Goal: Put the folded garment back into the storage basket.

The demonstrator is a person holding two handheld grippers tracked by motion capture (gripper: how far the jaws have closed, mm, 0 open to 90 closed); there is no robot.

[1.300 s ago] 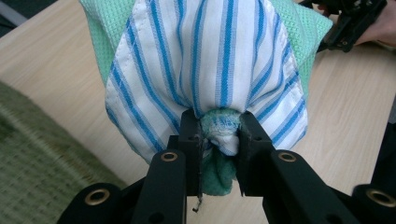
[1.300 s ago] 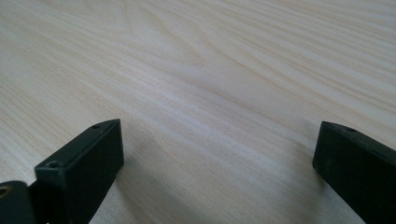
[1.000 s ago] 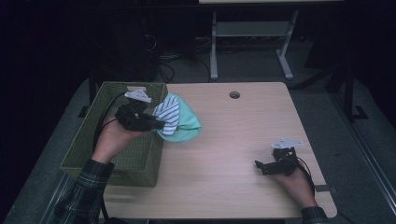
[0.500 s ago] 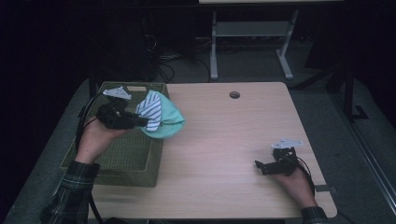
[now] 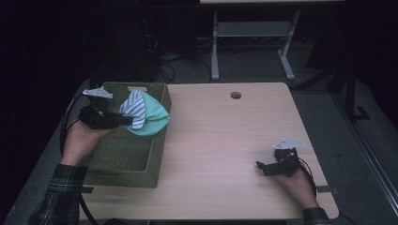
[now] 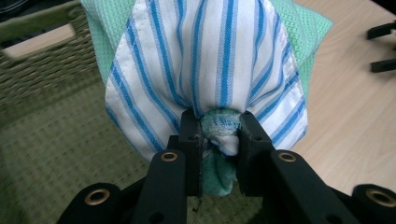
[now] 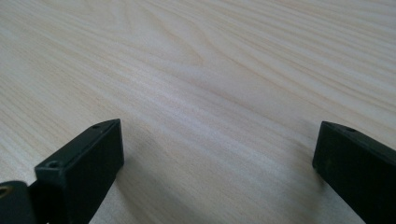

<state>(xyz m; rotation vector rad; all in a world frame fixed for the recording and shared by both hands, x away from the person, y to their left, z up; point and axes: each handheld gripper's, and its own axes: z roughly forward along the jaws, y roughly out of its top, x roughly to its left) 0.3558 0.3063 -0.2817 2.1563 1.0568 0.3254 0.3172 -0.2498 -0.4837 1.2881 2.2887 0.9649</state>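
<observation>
Clamped in the left claw (image 6: 219,135) is a bunched cloth (image 5: 145,115), striped blue and white with mint green behind, which is being held in the air above the green woven basket (image 5: 124,152) at the counter's (image 5: 225,136) left edge. Well apart, near the right edge, the right claw (image 5: 264,167) is being rested low over bare wood, its jaws wide apart with nothing between them.

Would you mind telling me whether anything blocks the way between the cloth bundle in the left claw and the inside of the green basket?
Nothing visible does. The left claw is shut on the cloth bundle, holding it over the basket's right rim. The basket has no lid, and the woven floor showing below looks bare.
</observation>
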